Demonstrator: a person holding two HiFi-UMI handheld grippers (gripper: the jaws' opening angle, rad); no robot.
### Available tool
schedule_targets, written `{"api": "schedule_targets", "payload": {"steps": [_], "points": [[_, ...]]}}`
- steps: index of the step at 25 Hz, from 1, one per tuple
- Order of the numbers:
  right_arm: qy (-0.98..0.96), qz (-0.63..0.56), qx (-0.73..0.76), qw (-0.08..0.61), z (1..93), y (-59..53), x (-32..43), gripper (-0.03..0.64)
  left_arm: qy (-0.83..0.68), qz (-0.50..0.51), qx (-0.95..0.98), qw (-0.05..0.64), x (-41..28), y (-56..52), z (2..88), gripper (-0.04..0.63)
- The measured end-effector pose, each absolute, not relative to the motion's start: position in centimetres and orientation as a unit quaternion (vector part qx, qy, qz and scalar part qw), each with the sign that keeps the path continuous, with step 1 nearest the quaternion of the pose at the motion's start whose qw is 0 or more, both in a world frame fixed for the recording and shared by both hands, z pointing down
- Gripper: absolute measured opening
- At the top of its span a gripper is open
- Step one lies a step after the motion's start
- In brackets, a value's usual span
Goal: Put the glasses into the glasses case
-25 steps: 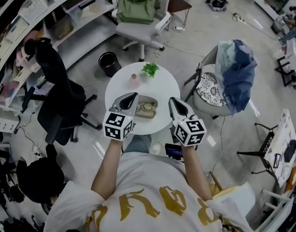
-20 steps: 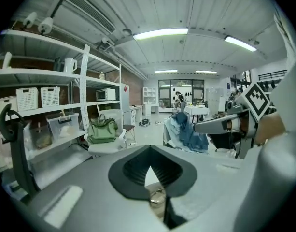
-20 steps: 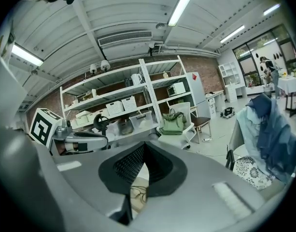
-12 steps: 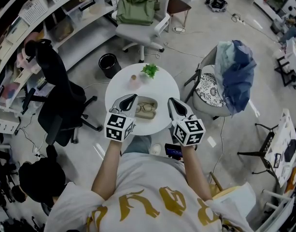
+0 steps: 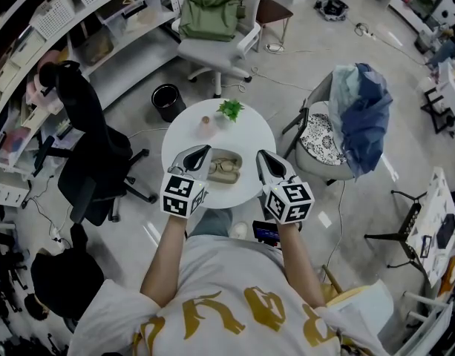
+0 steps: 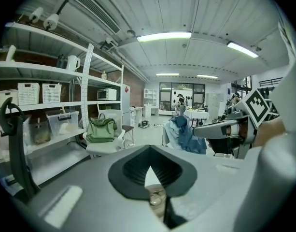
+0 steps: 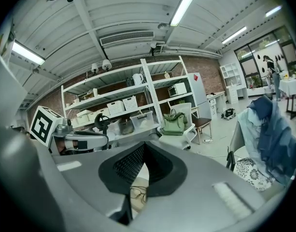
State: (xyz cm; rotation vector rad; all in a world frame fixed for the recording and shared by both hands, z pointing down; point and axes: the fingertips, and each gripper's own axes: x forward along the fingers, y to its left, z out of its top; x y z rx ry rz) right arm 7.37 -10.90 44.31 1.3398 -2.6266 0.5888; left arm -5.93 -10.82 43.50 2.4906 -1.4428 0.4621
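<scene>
On the round white table (image 5: 253,136) lies an open beige glasses case (image 5: 223,176) with the glasses (image 5: 226,165) resting in it. My left gripper (image 5: 204,148) hovers just left of the case, jaws shut and holding nothing. My right gripper (image 5: 260,153) hovers just right of it, also shut and empty. In the left gripper view, the glasses (image 6: 156,197) show through the small gap under the closed tips of the left gripper (image 6: 149,149). The right gripper view shows the glasses (image 7: 138,194) the same way below the right gripper (image 7: 145,146).
A small green plant (image 5: 231,107) and a pink cup (image 5: 206,122) stand at the table's far side. Around the table are a grey chair with a green bag (image 5: 211,12), a chair draped in blue cloth (image 5: 364,110), a black chair (image 5: 86,147) and a black bin (image 5: 168,95).
Almost nothing differs; the right gripper has drifted very slightly left toward the case. The glasses and case have not moved.
</scene>
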Motion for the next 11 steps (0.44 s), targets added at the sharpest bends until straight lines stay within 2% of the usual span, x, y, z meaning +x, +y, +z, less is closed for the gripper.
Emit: {"api": "schedule_targets", "payload": {"steps": [11], "points": [[-0.876, 0.189, 0.440, 0.063, 43.66, -10.67, 7.12, 0.026, -0.497, 0.161, 0.846, 0.107, -6.30, -10.43, 43.08, 0.000]]}}
